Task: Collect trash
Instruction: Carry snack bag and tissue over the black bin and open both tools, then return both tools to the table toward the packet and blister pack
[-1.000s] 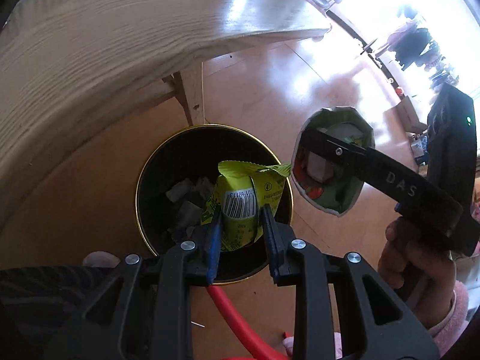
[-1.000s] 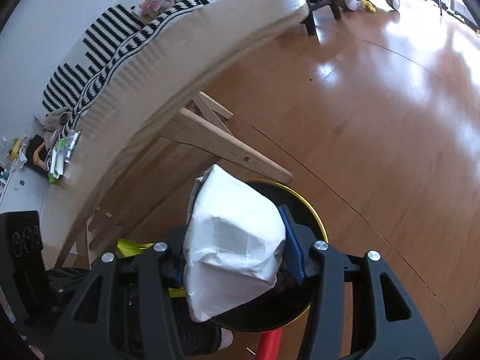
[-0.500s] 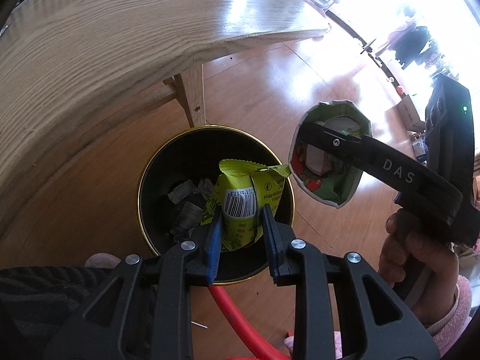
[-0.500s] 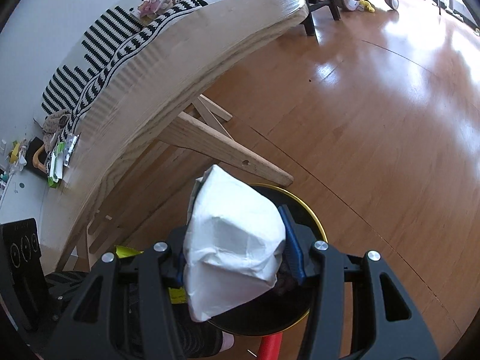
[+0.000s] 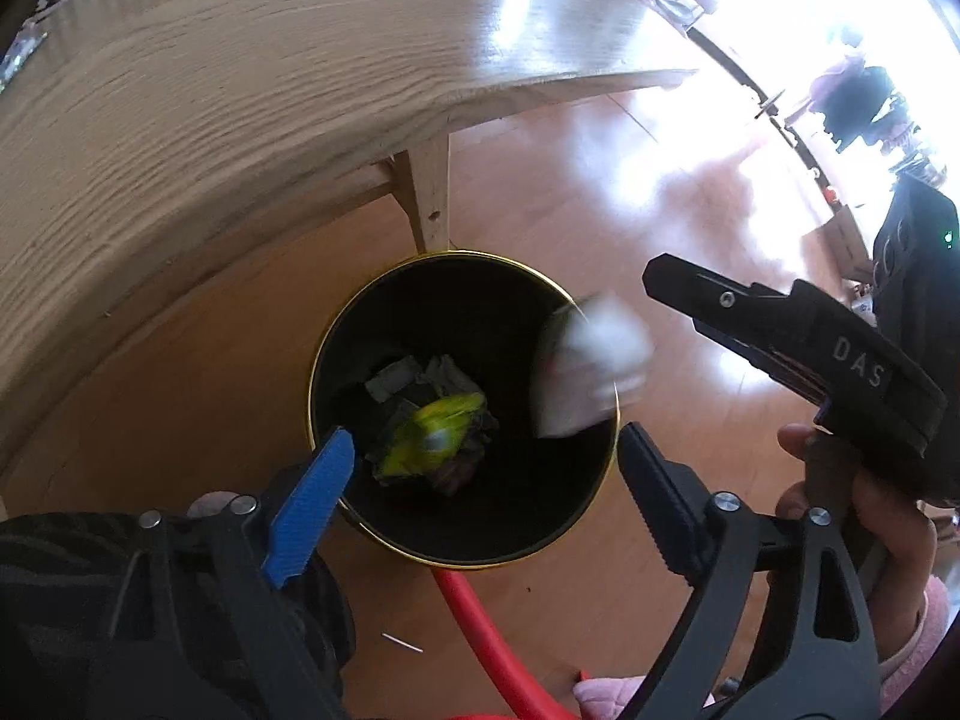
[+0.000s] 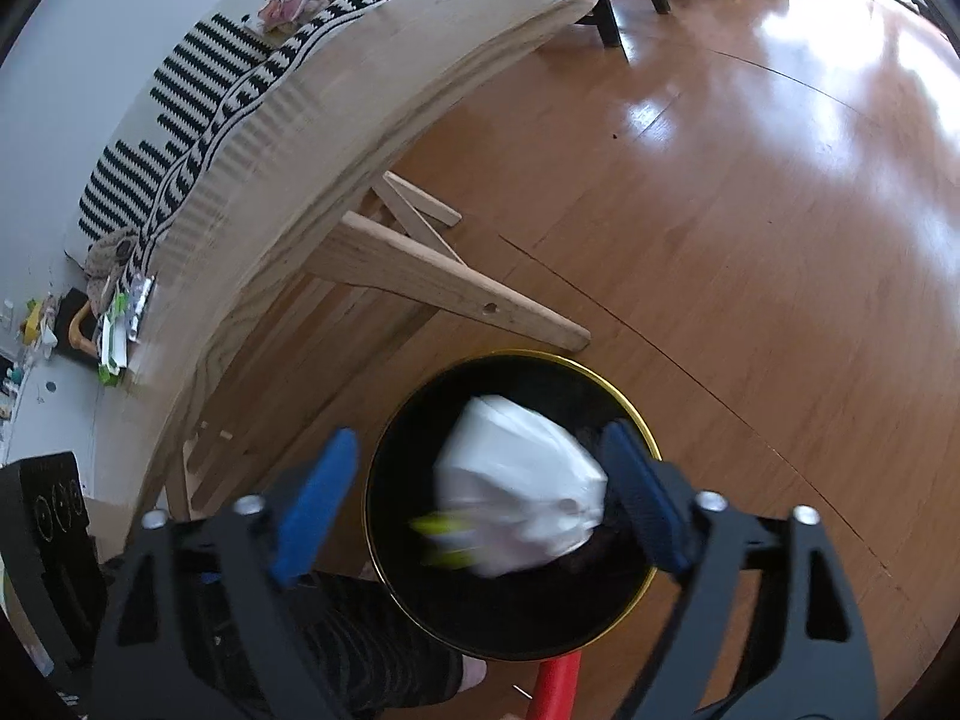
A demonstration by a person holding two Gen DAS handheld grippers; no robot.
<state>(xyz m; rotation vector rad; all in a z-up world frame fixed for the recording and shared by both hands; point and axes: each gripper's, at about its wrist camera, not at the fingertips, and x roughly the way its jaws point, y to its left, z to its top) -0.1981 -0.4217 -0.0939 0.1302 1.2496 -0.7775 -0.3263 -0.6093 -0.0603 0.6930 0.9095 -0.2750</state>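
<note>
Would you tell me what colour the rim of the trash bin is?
Gold, around a black bin; it shows best in the left wrist view.

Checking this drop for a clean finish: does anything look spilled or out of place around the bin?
Mostly tidy. The white carton is blurred, mid-fall over the black bin, close to its rim. The green wrapper lies inside. One small white scrap sits on the floor beside the bin.

Item count, bin area

One gold-rimmed black bin (image 5: 462, 552) is counted below the tools; one green wrapper (image 5: 432, 435) inside it; one white carton (image 6: 522, 492) is seen between the right tool's jaws; one wooden table (image 5: 240, 120) beyond.
</note>
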